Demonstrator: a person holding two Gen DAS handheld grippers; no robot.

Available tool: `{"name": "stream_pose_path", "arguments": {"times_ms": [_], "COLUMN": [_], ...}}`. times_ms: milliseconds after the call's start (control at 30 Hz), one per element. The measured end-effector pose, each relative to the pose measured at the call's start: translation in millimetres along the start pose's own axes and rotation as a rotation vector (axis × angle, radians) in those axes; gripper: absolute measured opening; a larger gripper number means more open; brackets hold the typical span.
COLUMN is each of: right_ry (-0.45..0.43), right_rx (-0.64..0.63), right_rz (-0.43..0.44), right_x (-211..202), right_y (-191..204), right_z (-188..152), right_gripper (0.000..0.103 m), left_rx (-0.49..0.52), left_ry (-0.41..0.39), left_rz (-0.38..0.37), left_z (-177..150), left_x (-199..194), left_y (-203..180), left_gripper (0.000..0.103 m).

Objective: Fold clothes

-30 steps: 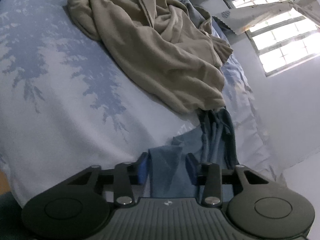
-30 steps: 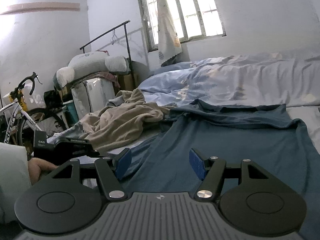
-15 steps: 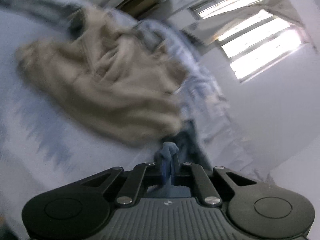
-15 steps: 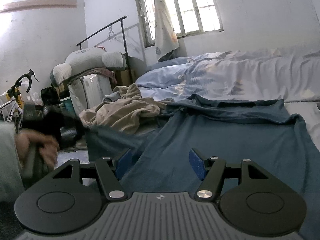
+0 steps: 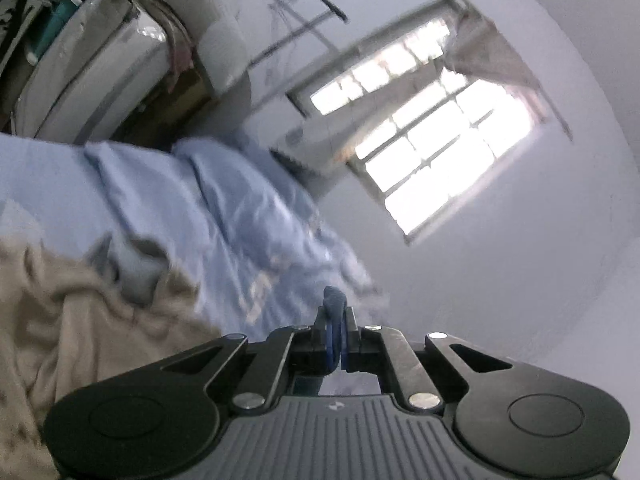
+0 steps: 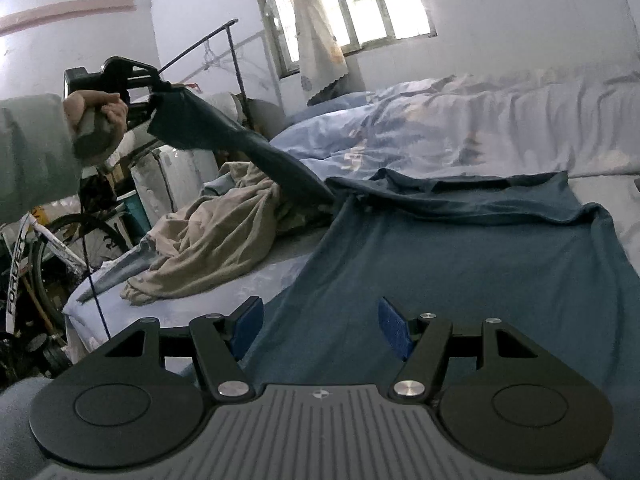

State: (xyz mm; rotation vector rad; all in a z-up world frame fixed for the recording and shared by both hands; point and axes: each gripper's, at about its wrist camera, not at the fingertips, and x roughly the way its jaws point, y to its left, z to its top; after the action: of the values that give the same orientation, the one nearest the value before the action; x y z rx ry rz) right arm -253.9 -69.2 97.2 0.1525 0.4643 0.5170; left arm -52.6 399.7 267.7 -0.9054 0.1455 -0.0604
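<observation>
**Left gripper lifts a corner of the blue shirt off the bed**

Left wrist view: The left gripper (image 5: 335, 336) has its jaws closed tight on a small bunch of dark blue cloth, a tuft of which pokes up just above the blue pads. This cloth is a corner of the blue shirt (image 5: 334, 300). The picture is blurred. Below and to the left lies a crumpled beige garment (image 5: 80, 320), and beyond it a light blue duvet (image 5: 248, 216) runs along the bed toward the wall. A bright window (image 5: 436, 140) with a curtain bunched at its upper corner fills the upper right.

Right wrist view: The right gripper (image 6: 320, 330) hovers low over the blue shirt (image 6: 440, 264), its jaws standing wide apart with nothing between them. The shirt's body lies spread flat on the bed (image 6: 256, 280), its far edge rumpled against the light blue duvet (image 6: 420, 128). From the shirt's left side a sleeve rises taut and slanted to the upper left, where the left gripper (image 6: 154, 90) pinches its end, held by a hand (image 6: 98, 114) coming out of a pale sleeve. The beige garment (image 6: 212, 248) lies heaped just left of the shirt, under the raised sleeve. A bicycle (image 6: 28, 264) stands beside the bed at far left.
</observation>
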Motion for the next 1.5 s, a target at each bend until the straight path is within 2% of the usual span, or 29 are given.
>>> {"name": "stream_pose_path", "arguments": {"times_ms": [200, 333, 467, 600, 700, 833, 1000, 1200, 1400, 1500], "right_ry": [0.013, 0.023, 0.049, 0.078, 0.095, 0.107, 0.105, 0.131, 0.215, 0.252], "right_rx": [0.026, 0.039, 0.017, 0.006, -0.004, -0.051, -0.212, -0.482, -0.688, -0.764], "right_rz": [-0.031, -0.054, -0.066, -0.086, -0.097, -0.087, -0.055, 0.004, 0.06, 0.042], "right_x": [0.3, 3.7, 8.8, 17.1, 23.9, 37.5, 76.9, 158.3, 248.9, 293.0], "right_y": [-15.8, -23.8, -25.2, -25.0, -23.5, -18.2, -12.2, -9.1, -0.1, -2.8], "right_z": [25.3, 34.0, 36.2, 33.2, 32.8, 45.4, 83.9, 135.7, 146.7, 139.0], "right_gripper": [0.065, 0.065, 0.065, 0.065, 0.065, 0.065, 0.065, 0.065, 0.065, 0.065], "left_rx": [-0.037, -0.119, -0.126, -0.142, -0.157, -0.126, -0.093, -0.064, -0.072, -0.075], "left_ry": [-0.092, -0.159, -0.153, -0.131, -0.132, -0.127, -0.136, -0.15, -0.136, -0.119], "left_rz": [0.031, 0.136, 0.275, 0.347, 0.333, 0.288, 0.213, 0.165, 0.12, 0.114], "left_z": [62.0, 88.6, 90.4, 82.3, 84.9, 98.0, 113.3, 115.0, 107.8, 103.0], "left_x": [20.3, 25.0, 25.8, 27.0, 32.4, 44.9, 59.7, 66.1, 67.4, 68.8], "left_y": [21.5, 72.8, 130.9, 170.9, 181.7, 172.4, 149.7, 135.3, 137.3, 142.3], "left_gripper": [0.001, 0.001, 0.001, 0.001, 0.001, 0.001, 0.001, 0.001, 0.001, 0.001]}}
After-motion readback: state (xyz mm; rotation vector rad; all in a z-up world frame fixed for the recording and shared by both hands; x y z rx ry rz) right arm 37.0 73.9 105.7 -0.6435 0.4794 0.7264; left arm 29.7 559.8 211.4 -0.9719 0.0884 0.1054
